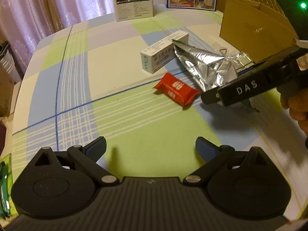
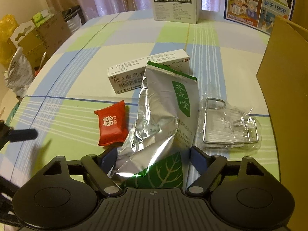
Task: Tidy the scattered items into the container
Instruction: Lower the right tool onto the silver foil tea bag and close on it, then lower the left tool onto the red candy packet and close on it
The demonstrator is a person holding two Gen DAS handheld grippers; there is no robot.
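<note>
Spread wide, my right claw [image 2: 153,158] straddles the near end of the crumpled silver foil pouch [image 2: 163,119] without pinching it. Left of the pouch lies a red packet [image 2: 111,124], behind it a white box [image 2: 132,73], right of it a wire hook in plastic [image 2: 230,123]. Further right stands the cardboard carton [image 2: 284,88], contents hidden. My left claw [image 1: 151,150] hangs agape, holding nothing.

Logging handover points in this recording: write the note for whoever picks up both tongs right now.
Left tongs: open, empty, over bare tablecloth.
Right tongs: open, straddling the near end of the foil pouch, not closed on it.
On the table: red packet left of the pouch, white medicine box behind it, wire hook in clear wrap to its right.
Cardboard box stands at the right; its inside is out of view.
Done: nothing visibly packed. Left: all four items.
</note>
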